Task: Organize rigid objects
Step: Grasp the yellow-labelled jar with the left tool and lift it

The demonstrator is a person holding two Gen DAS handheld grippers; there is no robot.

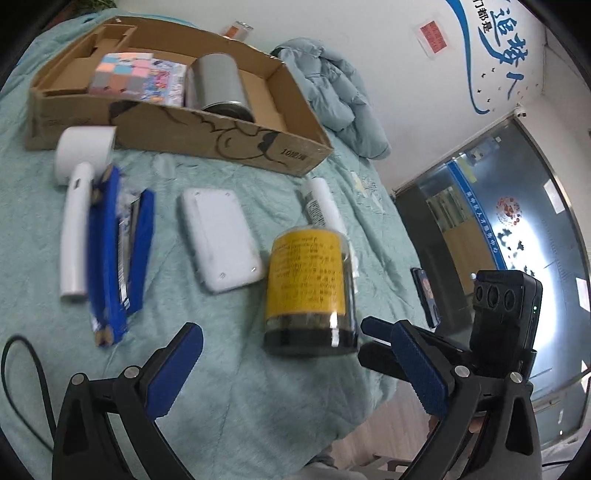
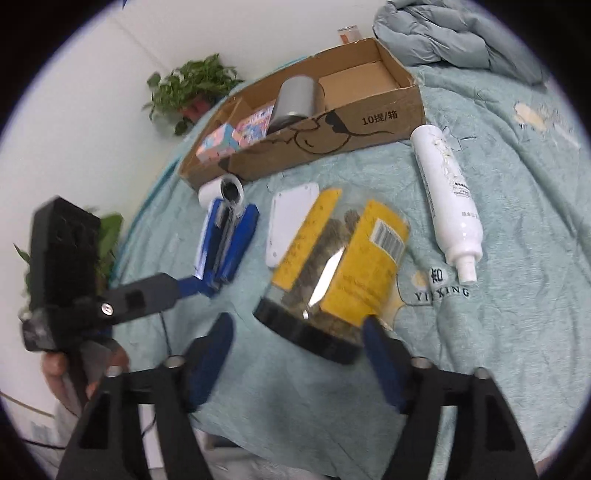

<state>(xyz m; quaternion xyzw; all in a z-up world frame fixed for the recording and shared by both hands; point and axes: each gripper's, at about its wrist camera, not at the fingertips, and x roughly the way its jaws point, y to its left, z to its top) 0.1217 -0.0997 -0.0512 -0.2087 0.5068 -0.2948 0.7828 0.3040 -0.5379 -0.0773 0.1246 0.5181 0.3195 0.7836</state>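
Two grippers, jaws apart, hover empty: right gripper [image 2: 295, 354] approaches the yellow-labelled jar [image 2: 340, 273] at twelve o'clock; next, probably, straddling its black lid, then the cardboard box [image 2: 332, 136].

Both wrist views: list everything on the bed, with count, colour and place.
cardboard box: one, brown, far side of the bed
metal can: one, grey, inside the box
cube: one, pastel, inside the box
jar: one, yellow label, black lid, lying nearest the tongs
white bottle: one, right of the jar
flat white case: one, left of the jar
blue packs: two, left of the case
white handheld device: one, beside the box
quilt: one, grey-blue, bunched behind the box
left tongs: open
right tongs: open, at the jar's lid
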